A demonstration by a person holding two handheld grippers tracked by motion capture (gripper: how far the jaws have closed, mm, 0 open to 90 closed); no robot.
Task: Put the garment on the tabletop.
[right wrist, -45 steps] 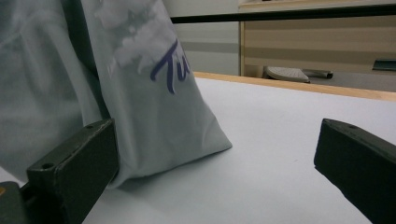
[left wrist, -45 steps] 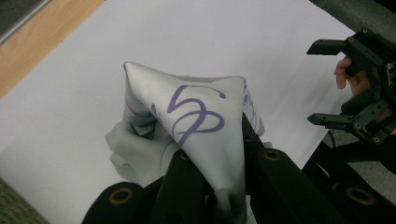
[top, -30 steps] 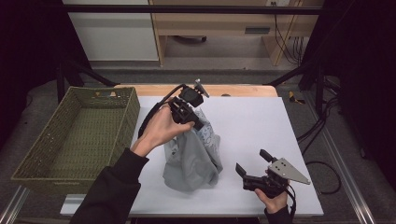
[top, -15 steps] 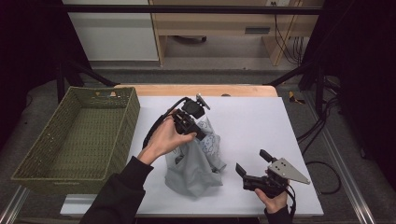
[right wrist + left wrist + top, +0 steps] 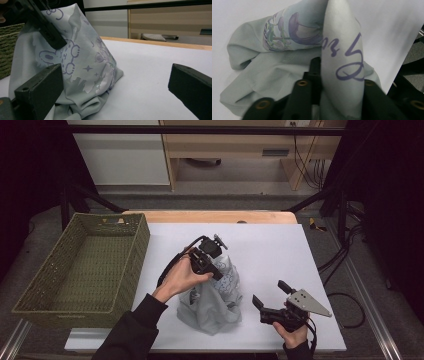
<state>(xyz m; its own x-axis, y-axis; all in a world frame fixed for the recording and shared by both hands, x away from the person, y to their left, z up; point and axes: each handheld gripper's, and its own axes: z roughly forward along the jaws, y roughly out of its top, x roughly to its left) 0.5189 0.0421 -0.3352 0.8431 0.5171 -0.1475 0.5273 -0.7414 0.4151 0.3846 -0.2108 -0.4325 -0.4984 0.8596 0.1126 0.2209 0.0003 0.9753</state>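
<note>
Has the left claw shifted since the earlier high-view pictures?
Yes. The left claw has come down toward the white table, with the pale grey printed cloth between its jaws, which have just been opening; the green woven basket stays put.

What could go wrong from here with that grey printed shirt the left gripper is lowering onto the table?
The left gripper has just been opening its jaws with a fold of the shirt between them, so the cloth may slip free and slump into a crumpled heap. The fold could also snag on a jaw as the hand pulls away. The open right gripper waits apart from the shirt and may catch several layers.
</note>
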